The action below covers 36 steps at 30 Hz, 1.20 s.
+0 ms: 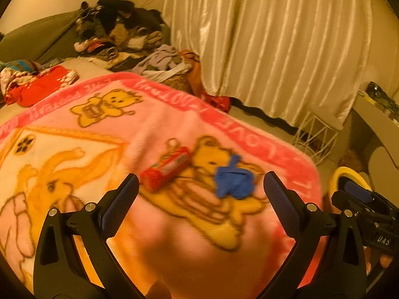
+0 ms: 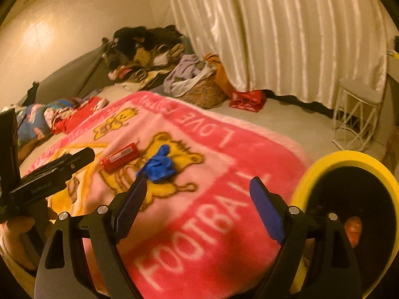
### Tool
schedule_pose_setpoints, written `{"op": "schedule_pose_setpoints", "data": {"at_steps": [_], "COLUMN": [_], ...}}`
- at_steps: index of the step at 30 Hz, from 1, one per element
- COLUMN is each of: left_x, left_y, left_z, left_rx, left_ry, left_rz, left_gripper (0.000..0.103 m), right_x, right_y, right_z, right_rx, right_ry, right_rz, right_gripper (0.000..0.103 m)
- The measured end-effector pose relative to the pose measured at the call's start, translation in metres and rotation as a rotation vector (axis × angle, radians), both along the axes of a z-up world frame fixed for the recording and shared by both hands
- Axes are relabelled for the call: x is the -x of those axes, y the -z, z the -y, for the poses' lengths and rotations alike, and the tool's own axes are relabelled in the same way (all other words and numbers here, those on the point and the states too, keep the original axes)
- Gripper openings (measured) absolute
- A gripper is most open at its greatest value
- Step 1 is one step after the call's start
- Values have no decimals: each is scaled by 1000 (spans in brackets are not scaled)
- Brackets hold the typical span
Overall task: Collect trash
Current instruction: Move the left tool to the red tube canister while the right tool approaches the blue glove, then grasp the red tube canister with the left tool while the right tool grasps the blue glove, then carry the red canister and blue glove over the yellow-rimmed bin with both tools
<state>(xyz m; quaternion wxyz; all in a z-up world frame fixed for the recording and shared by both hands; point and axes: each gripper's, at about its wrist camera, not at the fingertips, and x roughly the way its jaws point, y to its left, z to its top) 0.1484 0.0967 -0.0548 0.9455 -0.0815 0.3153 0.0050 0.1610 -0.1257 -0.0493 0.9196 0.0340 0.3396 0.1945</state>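
the right gripper (image 2: pixel 198 191) is nearest, jaws wide apart with nothing between them, over a pink blanket (image 2: pixel 199 211) spread on a bed. just right of it stands a yellow-rimmed bin (image 2: pixel 349 157), dark inside, with something orange (image 2: pixel 352 226) low in it. the left gripper (image 1: pixel 200 186) also has its jaws spread and empty; a hand (image 2: pixel 15 239) holds it. on the blanket ahead lie the trash: a red wrapper (image 1: pixel 165 168) and, just right of it, a crumpled blue glove (image 1: pixel 234 179), apart from both jaws. farther back a wicker basket (image 2: pixel 207 94) is heaped with clothes. behind it hangs a cream curtain (image 2: pixel 286 32), with a red bag (image 2: pixel 247 101) on the floor and a white wire stool (image 2: pixel 356 114) to the right.
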Motion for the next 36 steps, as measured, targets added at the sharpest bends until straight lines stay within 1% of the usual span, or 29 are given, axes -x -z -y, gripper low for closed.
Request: {"op": "schedule_pose_setpoints", "data": {"at_steps": [4,5,7,8,10,11,15,17,18,20,23,24,25,26,27,28,29,31,33,36], "left_x": [-9,-11,-17,-20,-27,-28,-41,-48,-51,-58,-66,-68,-70,-71,-72,-73,-73,-71,-67,-61], "left_y": [13,15,22,25,32,34,47,52,55,61,67,69,69,70,71,72,72,71,69,64], "left_z": [-26,-30,-41,-44,-51,-54,-59,-61,-61,-61,-60,-58,-57,-56,-54,-52,-49,-42,-33,-24], "left_rx": [34,44,72,84,104,112,137,146,150,162,169,169,168,165,159,157,146,120,100,105], "left_ry": [-22,-22,-20,-17,-11,-8,-5,-5,-3,-1,1,5,8,9,9,12,16,27,44,63], "left_rz": [-35,-43,-63,-71,-89,-95,-122,-134,-139,-148,-157,-160,-160,-161,-165,-169,-169,-165,-155,-137], "left_gripper": [91,90,81,79,74,73,62,61,61,61,60,57,50,46,39,35,35,30,28,26], "right_x": [-16,-21,-31,-37,-48,-54,-72,-78,-81,-81,-77,-74,-72,-69,-66,-62,-60,-51,-47,-36], "right_y": [13,17,24,28,36,40,55,64,70,74,73,70,68,66,63,59,56,50,45,36], "right_z": [-25,-32,-43,-49,-59,-63,-72,-74,-75,-73,-67,-65,-65,-63,-60,-56,-54,-45,-39,-27], "right_rx": [8,6,3,2,3,-1,-8,-13,-14,-20,-41,-45,-45,-47,-49,-59,-65,-77,-88,-106], "right_ry": [-46,-58,-77,-89,-104,-107,-100,-106,-111,-116,-118,-121,-122,-122,-121,-119,-117,-105,-95,-78], "right_rz": [-31,-40,-59,-71,-100,-114,-163,-200,-226,-242,-245,-238,-230,-221,-214,-203,-197,-178,-168,-144], "right_gripper": [82,81,80,78,70,68,65,51,47,23,12,11,10,10,10,9,9,9,9,9]}}
